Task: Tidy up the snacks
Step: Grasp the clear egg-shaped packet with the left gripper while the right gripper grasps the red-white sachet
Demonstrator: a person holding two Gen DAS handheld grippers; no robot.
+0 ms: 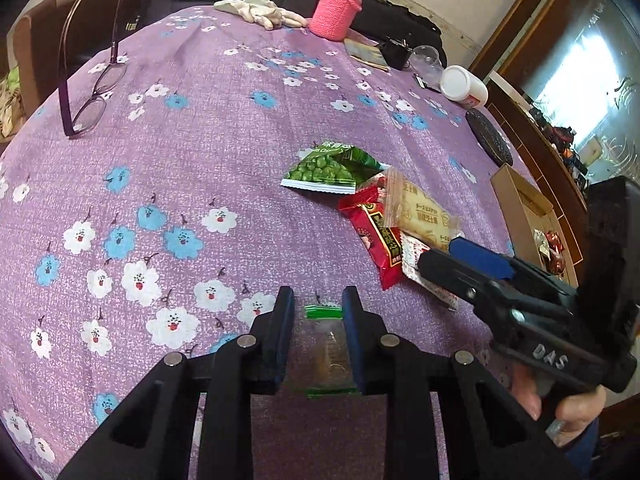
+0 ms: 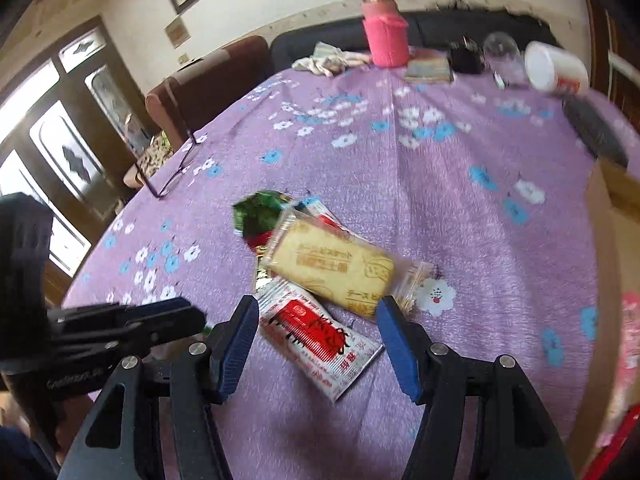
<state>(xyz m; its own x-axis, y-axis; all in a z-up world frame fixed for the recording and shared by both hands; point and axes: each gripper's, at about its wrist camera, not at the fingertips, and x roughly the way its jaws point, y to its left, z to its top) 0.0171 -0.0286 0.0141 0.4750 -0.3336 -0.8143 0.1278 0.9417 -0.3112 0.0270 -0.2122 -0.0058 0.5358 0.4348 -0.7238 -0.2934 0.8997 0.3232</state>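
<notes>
Cardboard box (image 1: 520, 200): we are seeing it lying open at the table's right edge, holding red-wrapped snacks (image 1: 554, 246).
Left gripper (image 1: 318, 312): we are pinching a small clear packet with green sealed ends (image 1: 326, 344) (contents look brownish) against the purple floral tablecloth (image 1: 180, 168).
Right gripper (image 2: 318, 320): we are holding it spread over a glossy red-and-white sachet (image 2: 320, 340), not touching.
Pile: a yellow biscuit pack (image 2: 332, 268) is lying over the sachet, a green pea bag (image 1: 332, 168) beside.

glossy plastic snack packets (image 2: 320, 336), matt cloth tablecloth (image 1: 200, 168)
</notes>
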